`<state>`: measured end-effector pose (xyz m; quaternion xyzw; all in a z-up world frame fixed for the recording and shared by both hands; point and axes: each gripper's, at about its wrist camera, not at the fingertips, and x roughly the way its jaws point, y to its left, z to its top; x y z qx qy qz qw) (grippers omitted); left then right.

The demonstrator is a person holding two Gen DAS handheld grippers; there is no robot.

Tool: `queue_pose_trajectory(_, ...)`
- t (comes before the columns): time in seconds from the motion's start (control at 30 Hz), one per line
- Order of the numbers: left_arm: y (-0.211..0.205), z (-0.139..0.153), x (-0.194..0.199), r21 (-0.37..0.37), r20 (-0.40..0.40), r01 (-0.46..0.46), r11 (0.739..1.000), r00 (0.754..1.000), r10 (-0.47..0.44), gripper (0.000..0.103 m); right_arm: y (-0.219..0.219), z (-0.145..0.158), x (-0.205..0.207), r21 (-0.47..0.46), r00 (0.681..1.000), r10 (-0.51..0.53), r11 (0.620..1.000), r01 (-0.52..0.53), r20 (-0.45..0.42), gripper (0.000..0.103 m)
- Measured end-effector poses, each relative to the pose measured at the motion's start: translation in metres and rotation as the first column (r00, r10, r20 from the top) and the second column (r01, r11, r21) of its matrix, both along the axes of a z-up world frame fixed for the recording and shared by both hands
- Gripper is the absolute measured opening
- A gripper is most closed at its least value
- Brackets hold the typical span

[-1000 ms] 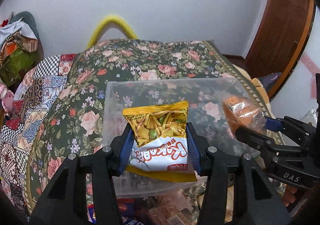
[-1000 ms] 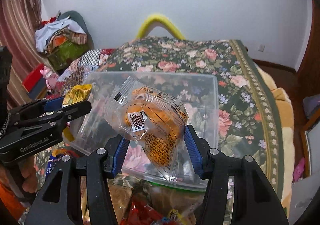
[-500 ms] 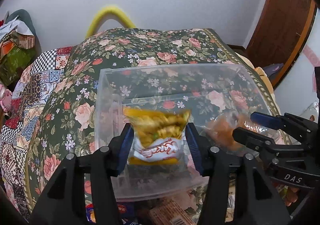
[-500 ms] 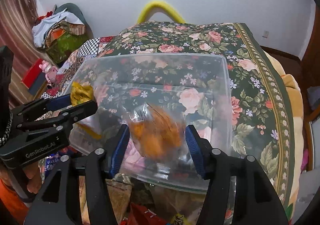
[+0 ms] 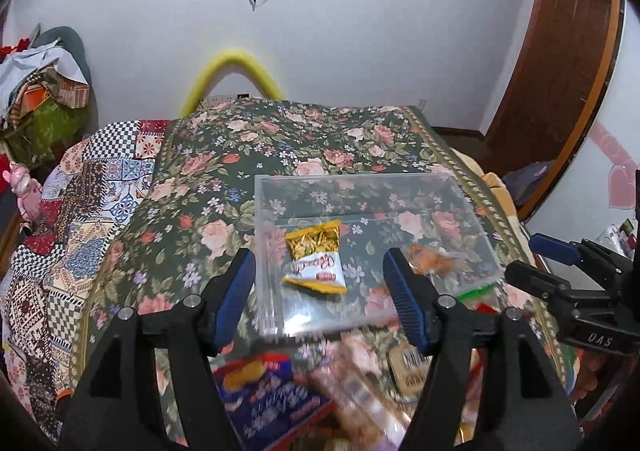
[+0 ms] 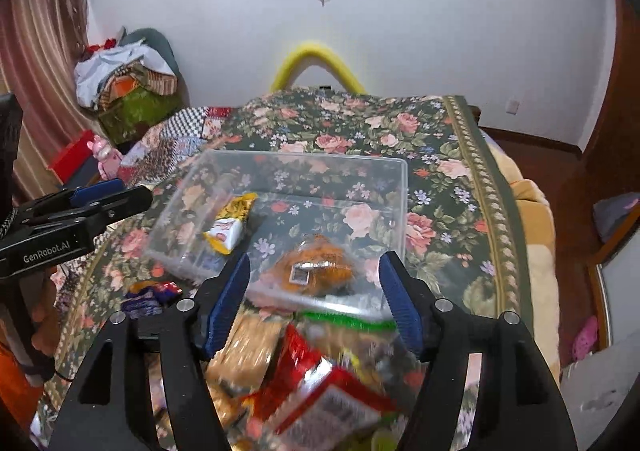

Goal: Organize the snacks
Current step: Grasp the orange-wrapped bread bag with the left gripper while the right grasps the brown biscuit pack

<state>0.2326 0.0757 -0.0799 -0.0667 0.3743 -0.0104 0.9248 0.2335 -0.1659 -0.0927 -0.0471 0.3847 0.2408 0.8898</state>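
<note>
The yellow snack packet now lay flat on the floor of the clear plastic bin, toward its left side, where a second before it had been clamped between our left gripper's pads. The orange pastry in its clear wrapper had likewise dropped from our right gripper and rested at the bin's near right corner, apart from the packet.

Our left gripper was released, its jaws opening with nothing between them, and it had drawn back and up from the bin. Our right gripper did the same, empty and opening.

So two snacks were stowed. We judged the job far from finished: a blurred heap of packets lay on the floral bedspread just in front of the bin, and both freed claws sat above it, well placed for the next pick.
</note>
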Motion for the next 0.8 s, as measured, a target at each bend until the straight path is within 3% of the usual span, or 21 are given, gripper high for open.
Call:
queue_pose_trajectory(0.23,-0.002,0.007,-0.051,-0.028,-0.001,0.008,1.0,1.0,-0.008,0.07,-0.015,0.006,-0.041,0.02,1.0,-0.022,1.0,0.022,0.013,0.071)
queue_pose_trajectory(0.37,-0.009,0.007,-0.077,-0.004,-0.002,0.019,1.0,1.0,-0.019,0.071,-0.017,0.004,-0.064,0.012,1.0,-0.019,1.0,0.018,0.013,0.072)
queue_pose_trajectory(0.8,-0.018,-0.011,-0.143,0.011,-0.035,0.04,0.999,0.999,-0.04,0.074,-0.014,-0.025,-0.119,-0.049,1.0,-0.008,0.999,0.007,-0.022,0.074)
